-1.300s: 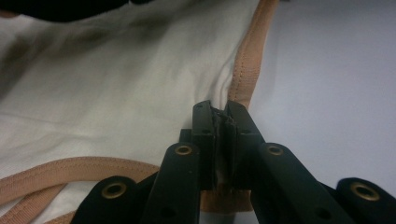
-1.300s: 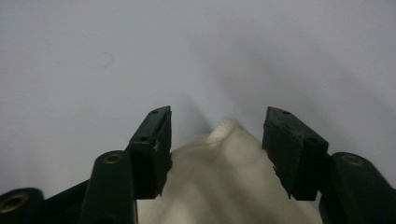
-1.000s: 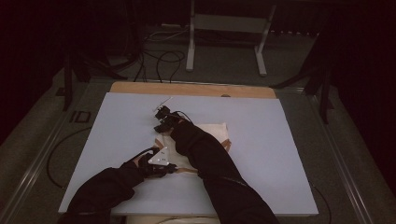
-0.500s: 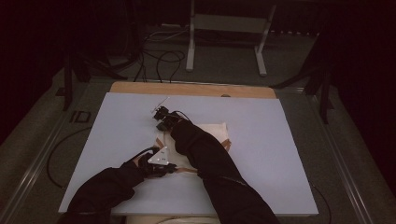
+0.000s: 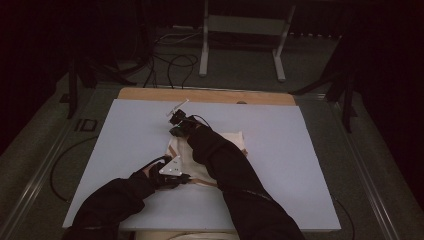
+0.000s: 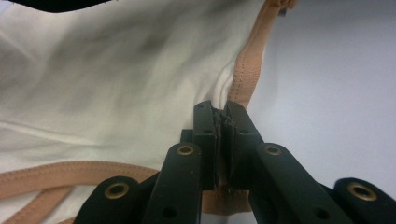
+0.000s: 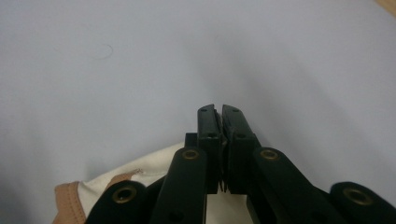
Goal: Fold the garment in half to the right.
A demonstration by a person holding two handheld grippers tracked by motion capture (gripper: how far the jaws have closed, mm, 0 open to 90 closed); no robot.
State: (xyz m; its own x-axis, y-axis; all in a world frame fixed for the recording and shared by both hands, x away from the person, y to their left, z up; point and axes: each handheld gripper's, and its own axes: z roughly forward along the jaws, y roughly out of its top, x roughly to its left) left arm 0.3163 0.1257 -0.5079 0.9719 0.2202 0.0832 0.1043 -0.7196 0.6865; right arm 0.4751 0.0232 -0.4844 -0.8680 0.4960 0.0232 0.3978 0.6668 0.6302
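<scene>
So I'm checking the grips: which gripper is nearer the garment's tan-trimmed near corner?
Left. The left gripper is clamped on the garment at that tan trim; the right gripper pinches its far edge.

A cream-white cloth bag [image 5: 215, 152] with tan strap trim [image 6: 247, 60] lies flat and slightly rumpled on the pale table top [image 5: 300, 165], around its middle and somewhat toward the near edge, its tan-edged hem pinched at the left side and at the far corner.
</scene>
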